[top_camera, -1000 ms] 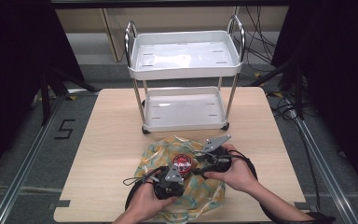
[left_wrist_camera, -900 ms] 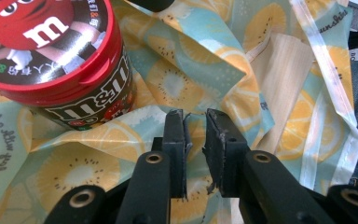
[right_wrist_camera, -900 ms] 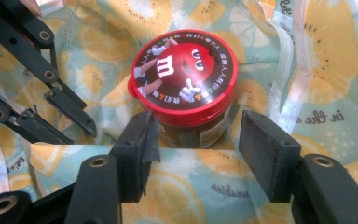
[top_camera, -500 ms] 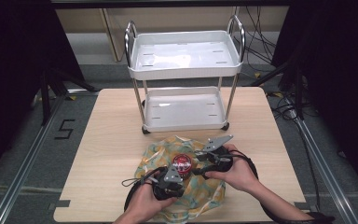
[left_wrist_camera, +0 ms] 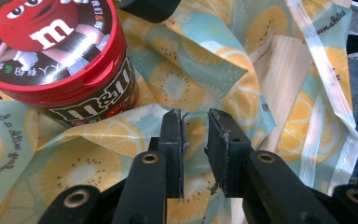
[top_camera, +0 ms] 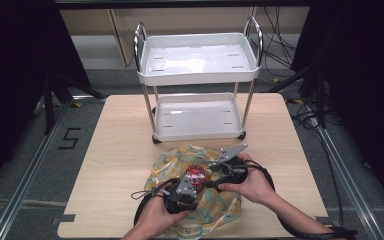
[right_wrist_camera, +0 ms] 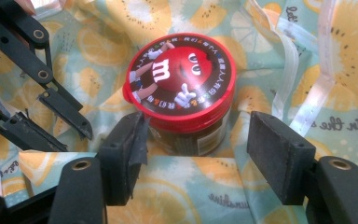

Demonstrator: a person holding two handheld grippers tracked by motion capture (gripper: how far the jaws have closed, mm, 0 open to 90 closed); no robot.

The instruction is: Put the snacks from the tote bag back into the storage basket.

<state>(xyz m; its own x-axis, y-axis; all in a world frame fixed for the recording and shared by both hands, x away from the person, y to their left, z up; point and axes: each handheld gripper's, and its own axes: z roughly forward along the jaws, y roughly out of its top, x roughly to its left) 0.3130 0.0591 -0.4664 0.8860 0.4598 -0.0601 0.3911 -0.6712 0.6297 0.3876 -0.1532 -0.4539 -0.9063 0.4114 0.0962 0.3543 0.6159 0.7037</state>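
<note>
Here's the red-lidded candy jar (top_camera: 195,174), lower centre of the high view, standing upright on the lemon-print cloth (top_camera: 172,162) spread over the wooden bench (top_camera: 115,145). The right claw (right_wrist_camera: 199,151) sits at the bottom of its own view with jaws wide, the jar between them but not touched on either side; they have just been opening. The left claw (left_wrist_camera: 195,140) shows a narrow gap, a fold of cloth rising between its jaws, though I cannot tell whether the pads pinch it. The jar is at the upper left of that view. Behind, at the top centre, stands a white two-shelf cart (top_camera: 198,75).
</note>
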